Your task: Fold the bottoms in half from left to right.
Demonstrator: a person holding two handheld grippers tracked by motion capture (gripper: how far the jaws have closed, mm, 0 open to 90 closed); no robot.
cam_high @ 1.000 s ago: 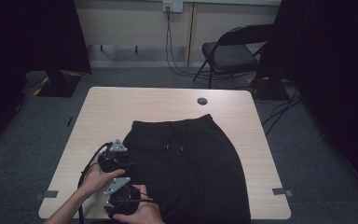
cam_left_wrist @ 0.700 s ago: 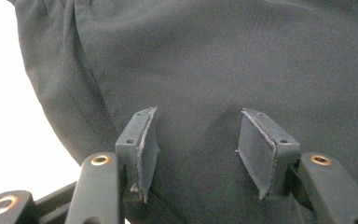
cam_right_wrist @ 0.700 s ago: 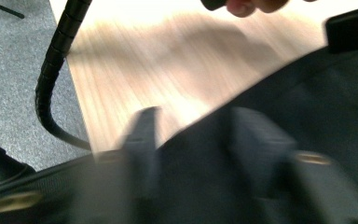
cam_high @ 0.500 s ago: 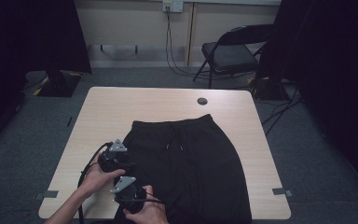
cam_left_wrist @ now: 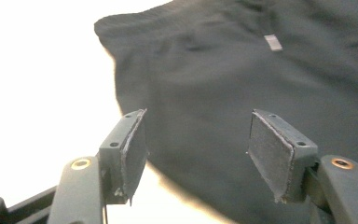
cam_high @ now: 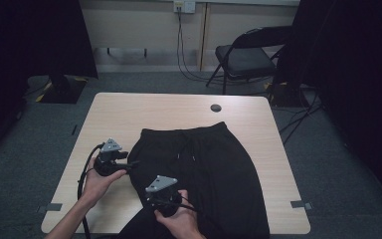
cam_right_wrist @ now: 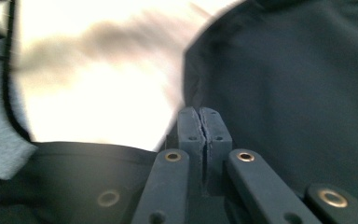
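Black tongs (cam_high: 132, 163), grey three-cornered plates (cam_high: 161, 183), brass screws (cam_right_wrist: 245, 157), black cables (cam_high: 83, 174)

Bench (cam_high: 129, 112) bare along far edge and left side — open passage there. Black shorts (cam_high: 214, 174) cover centre to near edge. Small dark grommet (cam_high: 216, 108) far right of centre. Right strip beside shorts free — nothing standing

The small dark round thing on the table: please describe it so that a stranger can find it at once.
Start at the light wooden table. The black shorts cover its middle and near side; just beyond their waistband, near the far edge, sits the small round dark disc. It lies alone on bare wood, touching nothing.
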